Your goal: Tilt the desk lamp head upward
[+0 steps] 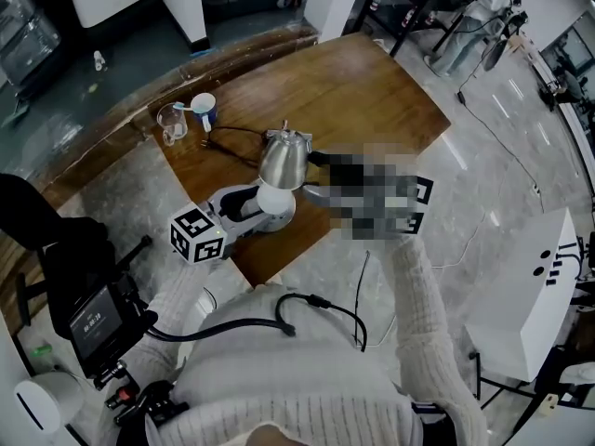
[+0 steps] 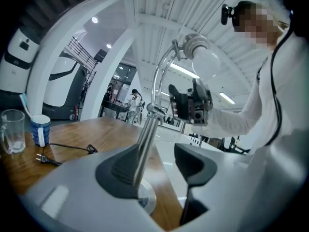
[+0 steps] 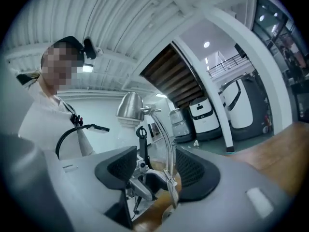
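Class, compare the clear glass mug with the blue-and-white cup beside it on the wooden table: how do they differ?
The clear glass mug is see-through; the blue-and-white cup is opaque. The mug looks empty; the cup seems to hold a toothbrush. Both stand upright, side by side on the wooden table.

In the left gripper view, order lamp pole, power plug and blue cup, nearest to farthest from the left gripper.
1. Lamp pole, centre, between the jaws.
2. Power plug, lower left.
3. Blue cup, far left, behind the plug.
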Available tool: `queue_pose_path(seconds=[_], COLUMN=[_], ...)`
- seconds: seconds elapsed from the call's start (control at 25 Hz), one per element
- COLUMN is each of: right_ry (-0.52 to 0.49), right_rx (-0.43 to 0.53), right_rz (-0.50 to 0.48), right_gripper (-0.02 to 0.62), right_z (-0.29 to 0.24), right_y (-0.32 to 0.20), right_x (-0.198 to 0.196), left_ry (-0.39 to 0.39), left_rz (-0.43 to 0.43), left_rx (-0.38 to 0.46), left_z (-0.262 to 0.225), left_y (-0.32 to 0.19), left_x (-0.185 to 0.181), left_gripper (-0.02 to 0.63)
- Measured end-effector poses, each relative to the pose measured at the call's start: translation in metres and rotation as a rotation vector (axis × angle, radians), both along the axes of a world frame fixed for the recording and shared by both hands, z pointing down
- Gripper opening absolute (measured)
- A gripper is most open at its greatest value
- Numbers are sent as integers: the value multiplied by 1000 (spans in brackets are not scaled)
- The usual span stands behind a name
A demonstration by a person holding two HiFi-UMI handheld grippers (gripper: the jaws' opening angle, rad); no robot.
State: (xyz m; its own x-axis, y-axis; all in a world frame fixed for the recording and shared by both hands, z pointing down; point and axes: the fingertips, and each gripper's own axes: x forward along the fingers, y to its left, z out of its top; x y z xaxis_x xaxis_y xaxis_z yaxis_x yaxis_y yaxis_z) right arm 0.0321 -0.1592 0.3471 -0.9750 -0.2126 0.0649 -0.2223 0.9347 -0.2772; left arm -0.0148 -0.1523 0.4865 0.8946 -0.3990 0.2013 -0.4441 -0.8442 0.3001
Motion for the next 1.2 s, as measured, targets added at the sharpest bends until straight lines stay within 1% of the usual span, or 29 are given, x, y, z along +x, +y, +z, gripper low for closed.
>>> queue_pose_path(seconds=[0.08,0.16,0.2,0.24,0.28,0.32,0.36,0.4,0.44,0.48,0.52,0.56,0.64,0.8,0.88,1.04,1.2], right_ry=[-4,20,30,35,38,40,40,40,41,41,42,44,70,197,232,226,230], right_rx=[27,36,30,22,18,16,16,17,18,17,11,-2,-33,-59,-63,-93,-93], right_rz=[70,142,168,186,204,229,264,307,354,399,435,459,473,491,514,545,529], right_gripper=[236,225,198,138,109,106,95,60,37,-1,-2,-2,-2,-2,-2,-2,-2], right_z=[4,18,27,36,44,50,55,59,62,67,71,76,87,108,111,111,111], right_y=[15,30,39,48,57,64,70,74,76,78,79,80,82,78,75,71,72], right_x=[7,9,7,3,-1,-5,-6,-7,-6,-5,-5,-6,-10,-17,-17,-18,-25], left_ry=[31,61,81,103,120,129,129,124,116,108,102,98,91,37,17,-41,-50], left_rz=[-34,-61,-69,-74,-80,-89,-105,-126,-151,-179,-203,-222,-246,-269,-284,-321,-348], left_rx=[10,19,18,16,14,16,24,37,55,74,90,99,91,23,-9,-19,-30], left_z=[-11,-23,-29,-34,-39,-42,-45,-48,-50,-52,-53,-53,-51,-34,-29,-25,-20], left_y=[11,23,30,36,42,48,53,57,60,62,64,65,67,64,61,57,60], left_x=[-4,-6,-6,-6,-5,-3,-2,-1,-2,-3,-4,-5,-5,-4,-5,-9,-5], left_gripper=[222,222,221,220,213,201,179,157,127,88,55,40,11,8,8,8,8])
